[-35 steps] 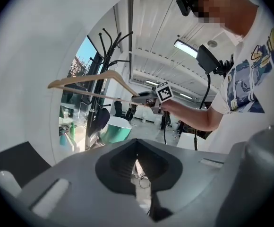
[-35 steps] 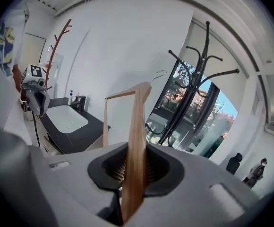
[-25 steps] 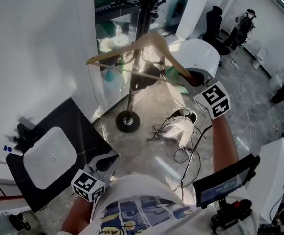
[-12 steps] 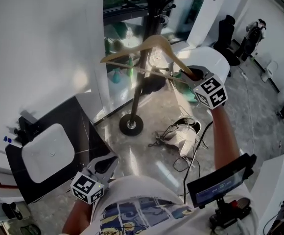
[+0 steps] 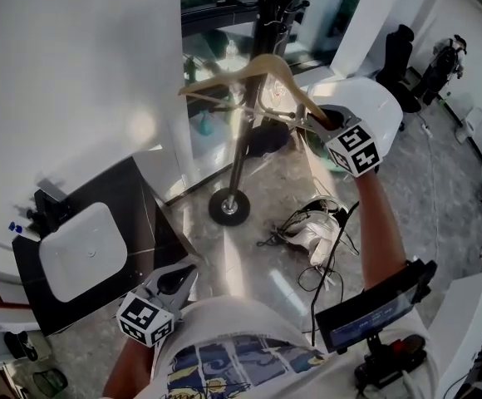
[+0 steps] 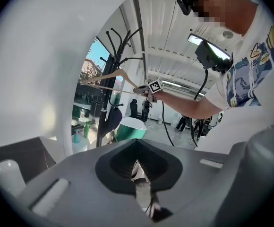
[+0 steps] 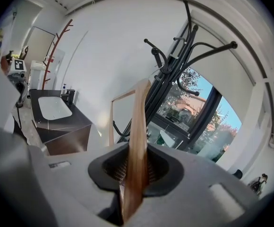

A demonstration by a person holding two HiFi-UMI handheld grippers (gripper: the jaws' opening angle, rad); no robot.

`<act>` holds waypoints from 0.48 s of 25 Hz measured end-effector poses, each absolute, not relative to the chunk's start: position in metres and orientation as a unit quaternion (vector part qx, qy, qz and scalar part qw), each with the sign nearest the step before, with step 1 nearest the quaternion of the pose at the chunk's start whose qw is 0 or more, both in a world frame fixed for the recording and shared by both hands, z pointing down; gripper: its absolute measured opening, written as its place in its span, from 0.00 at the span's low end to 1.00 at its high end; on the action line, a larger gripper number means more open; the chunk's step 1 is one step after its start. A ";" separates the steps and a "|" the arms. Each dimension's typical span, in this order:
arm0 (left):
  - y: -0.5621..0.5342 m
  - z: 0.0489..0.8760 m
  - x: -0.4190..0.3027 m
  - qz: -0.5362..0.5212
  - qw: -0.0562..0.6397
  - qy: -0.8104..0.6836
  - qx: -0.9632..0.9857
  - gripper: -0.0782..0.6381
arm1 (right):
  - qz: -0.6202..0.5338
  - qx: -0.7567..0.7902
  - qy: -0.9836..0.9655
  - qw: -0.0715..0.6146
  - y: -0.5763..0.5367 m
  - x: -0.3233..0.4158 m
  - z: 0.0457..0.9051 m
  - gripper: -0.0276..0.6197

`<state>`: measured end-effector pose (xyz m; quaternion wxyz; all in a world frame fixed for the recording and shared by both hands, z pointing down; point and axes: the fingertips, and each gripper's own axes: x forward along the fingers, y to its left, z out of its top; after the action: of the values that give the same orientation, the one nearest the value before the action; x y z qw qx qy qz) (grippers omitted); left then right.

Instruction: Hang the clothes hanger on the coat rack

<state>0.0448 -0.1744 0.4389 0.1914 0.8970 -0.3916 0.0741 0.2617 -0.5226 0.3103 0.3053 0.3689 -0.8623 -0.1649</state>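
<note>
A pale wooden clothes hanger (image 5: 224, 80) is held up in the air against the black coat rack (image 5: 239, 156). My right gripper (image 5: 317, 125) is shut on the end of one hanger arm. In the right gripper view the wooden hanger arm (image 7: 138, 126) runs upright between the jaws, with the rack's curved pegs (image 7: 193, 51) just beyond it. Whether the hanger's hook touches a peg I cannot tell. My left gripper (image 5: 181, 277) hangs low by the person's body, shut and empty. The left gripper view shows the hanger (image 6: 109, 77) and the rack (image 6: 112, 56) from afar.
A black cabinet with a white basin (image 5: 75, 256) stands at the left under a white wall (image 5: 75, 73). A white-and-teal tub (image 5: 366, 98) sits behind the right gripper. Cables and white shoes (image 5: 312, 231) lie on the floor beside the rack's round base (image 5: 228, 209).
My right gripper has carried the hanger closer to the rack's pole, so the hanger now overlaps it. The left gripper has stayed where it was.
</note>
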 end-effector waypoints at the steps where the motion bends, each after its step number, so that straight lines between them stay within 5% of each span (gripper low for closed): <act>1: -0.175 0.440 0.044 0.077 0.192 -0.393 0.896 0.11 | -0.168 0.370 -0.862 0.304 -0.526 0.261 0.311 0.14; 12: -0.170 0.440 0.037 0.086 0.189 -0.404 0.891 0.11 | -0.176 0.393 -0.855 0.290 -0.541 0.263 0.319 0.14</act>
<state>0.0370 -0.1704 0.4396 0.1887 0.8908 -0.4043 0.0857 0.2630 -0.5406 0.3189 0.2895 0.3928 -0.8550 -0.1756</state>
